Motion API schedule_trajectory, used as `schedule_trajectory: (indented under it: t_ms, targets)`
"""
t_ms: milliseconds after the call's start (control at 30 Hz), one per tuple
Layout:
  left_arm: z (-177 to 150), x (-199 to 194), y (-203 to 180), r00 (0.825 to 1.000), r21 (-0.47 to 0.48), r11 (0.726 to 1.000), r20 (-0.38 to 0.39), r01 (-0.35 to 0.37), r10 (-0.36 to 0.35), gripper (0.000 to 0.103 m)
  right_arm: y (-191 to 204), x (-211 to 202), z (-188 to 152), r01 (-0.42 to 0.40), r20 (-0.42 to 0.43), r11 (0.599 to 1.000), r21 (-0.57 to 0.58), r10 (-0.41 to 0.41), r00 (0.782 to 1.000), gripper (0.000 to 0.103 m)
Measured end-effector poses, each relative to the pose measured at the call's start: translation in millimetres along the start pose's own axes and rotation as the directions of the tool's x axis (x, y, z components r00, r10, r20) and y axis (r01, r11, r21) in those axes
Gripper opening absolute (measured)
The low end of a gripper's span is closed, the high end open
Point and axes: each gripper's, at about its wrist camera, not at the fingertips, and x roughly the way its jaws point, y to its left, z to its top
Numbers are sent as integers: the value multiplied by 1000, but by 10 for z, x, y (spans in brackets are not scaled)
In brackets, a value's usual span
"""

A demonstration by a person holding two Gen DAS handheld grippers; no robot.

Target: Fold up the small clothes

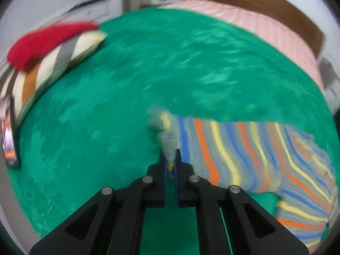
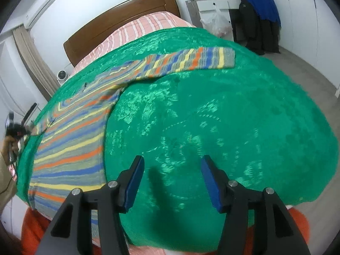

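Note:
A small knit sweater [image 1: 233, 159] with blue, orange, yellow and grey stripes lies on a green blanket [image 1: 148, 74]. My left gripper [image 1: 170, 161] is shut on the grey cuff [image 1: 167, 146] of one sleeve, and the fabric bunches up between the pads. In the right wrist view the sweater [image 2: 70, 144] lies flat at the left, its other sleeve [image 2: 191, 60] stretched out toward the far side. My right gripper [image 2: 172, 163] hangs open over bare green blanket [image 2: 233, 116], to the right of the sweater's body, with nothing between its fingers. The left gripper [image 2: 29, 130] shows at the far left edge, held in a hand.
The blanket covers a bed with a pink striped sheet [image 2: 144, 25] and a wooden headboard [image 2: 119, 19]. A striped pillow [image 1: 53, 63] with a red item [image 1: 48, 40] on it lies at the blanket's left. A chair with dark and blue clothes [image 2: 259, 21] stands beyond the bed.

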Motion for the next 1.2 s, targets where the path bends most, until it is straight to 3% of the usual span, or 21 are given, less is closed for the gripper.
schedule_trajectory:
  t_ms: [267, 400, 533, 600, 633, 667, 733, 800, 933, 1033, 1133, 1200]
  targets:
    - [-141, 278, 96, 1000, -78, 997, -31, -1, -1, 3, 86, 37, -4, 17, -18, 1000, -22, -18, 1000, 56]
    - [-149, 317, 70, 1000, -61, 998, -31, -7, 5, 3, 71, 61, -27, 25, -30, 1000, -17, -25, 999, 57]
    - [-154, 341, 195, 999, -99, 995, -34, 32, -36, 8, 90, 83, -33, 39, -40, 999, -27, -40, 998, 58]
    - [-149, 309, 254, 997, -113, 991, -31, 69, -73, 17, 87, 73, -28, 37, -43, 999, -26, -38, 998, 58]
    - [-199, 206, 284, 997, -106, 992, -20, 69, -71, 31, 78, 64, -25, 33, -45, 999, -22, -34, 998, 58]
    - [-231, 133, 293, 999, -93, 994, -6, 51, -52, 52, 67, 54, -22, 33, -47, 999, -18, -34, 998, 58]
    - [-371, -128, 299, 998, -48, 998, 51, 41, -39, 72, 64, 16, 0, 41, -49, 999, -11, -41, 998, 58]
    - [-575, -362, 253, 990, 20, 993, 80, 117, -118, 77, 113, -21, 54, 31, -44, 999, -24, -32, 999, 58]
    - [-1159, -660, 12, 962, 173, 950, 45, 259, -271, 89, 372, -18, 227, 2, -10, 994, -105, -3, 1000, 58]
    - [-1552, -676, -223, 960, 264, 932, 62, 249, -274, 98, 515, 141, 334, -6, 6, 989, -147, 7, 1000, 58]
    - [-1789, -451, -358, 971, 292, 933, 51, 210, -235, 99, 491, 452, 328, 53, -3, 986, -161, -54, 999, 59]
    - [-1896, -428, -382, 966, 305, 934, 117, 187, -231, 102, 433, 631, 263, 67, -21, 983, -172, -72, 997, 60]
